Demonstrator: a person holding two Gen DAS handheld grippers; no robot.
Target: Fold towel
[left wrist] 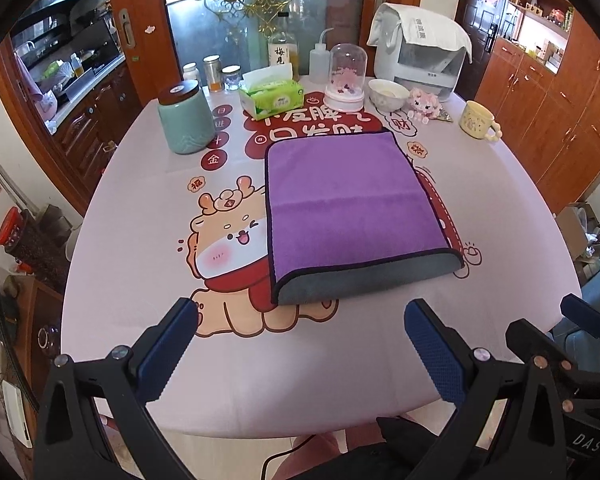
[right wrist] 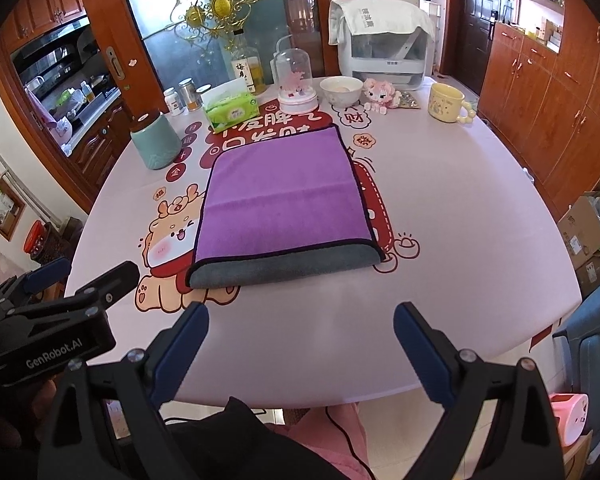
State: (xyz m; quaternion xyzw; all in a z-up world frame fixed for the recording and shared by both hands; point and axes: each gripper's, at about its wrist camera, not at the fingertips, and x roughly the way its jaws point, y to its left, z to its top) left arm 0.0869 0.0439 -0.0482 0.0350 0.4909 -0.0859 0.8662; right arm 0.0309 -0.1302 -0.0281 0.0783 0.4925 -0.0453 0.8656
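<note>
"While both grippers hang over the near edge of the table (left wrist: 340,380), where is the towel (left wrist: 348,204)?"

"It lies flat just ahead of them, folded once. The purple side is on top, and a grey strip (right wrist: 284,270) shows along the edge nearest the grippers."

"Is the left gripper (left wrist: 300,316) holding it?"

"No. Its two blue fingers (left wrist: 168,348) are spread wide, with nothing between them. The towel sits ahead and a bit to its right, not touching."

"And the right gripper (right wrist: 300,316)?"

"Wide apart too, and holding nothing. The towel is ahead and a bit to its left. The left gripper is just beside it."

"What is past the towel?"

"A green jar (left wrist: 186,120), a tissue box (left wrist: 270,96), a glass dome (left wrist: 346,76), a bowl (left wrist: 388,94), a pink toy (left wrist: 422,104) and a yellow cup (left wrist: 478,120), all well beyond the grippers."
</note>
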